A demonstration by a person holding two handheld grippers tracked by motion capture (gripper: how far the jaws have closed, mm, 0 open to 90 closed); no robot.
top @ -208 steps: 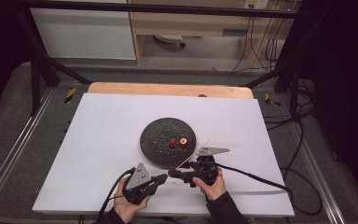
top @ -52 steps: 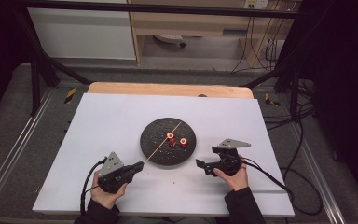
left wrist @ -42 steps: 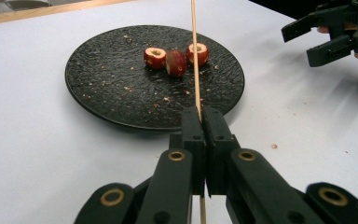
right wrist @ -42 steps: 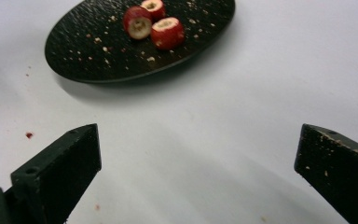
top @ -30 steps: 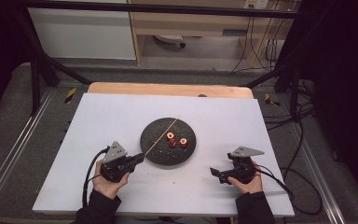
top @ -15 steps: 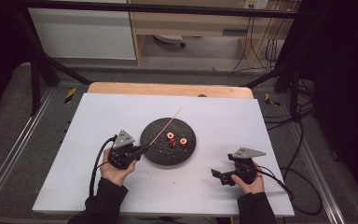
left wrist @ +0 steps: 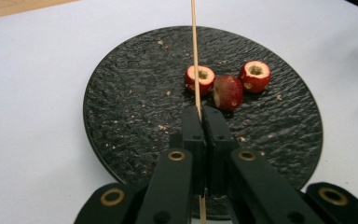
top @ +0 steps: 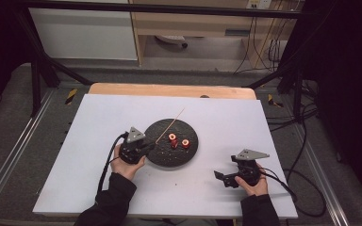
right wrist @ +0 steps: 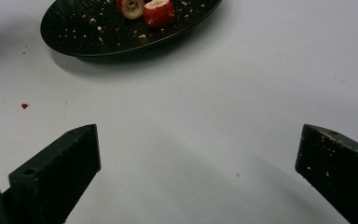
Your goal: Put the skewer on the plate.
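Note:
A black slate plate lies mid-table with three red cored fruit pieces on it. My left gripper is at the plate's left edge, shut on a thin wooden skewer that slants up and away over the plate. In the left gripper view the jaws pinch the skewer, which passes just beside the nearest fruit piece; the plate lies under them. My right gripper rests front right, open and empty, with its wide gap over bare table; the plate lies beyond.
The white table top has a wooden strip along its far edge. Crumbs dot the plate, and a small red speck lies on the table near it. Cables trail from both grippers toward the front.
My left gripper has carried the skewer from the front left up to the plate's left edge. My right gripper has moved out to the front right and stayed there.

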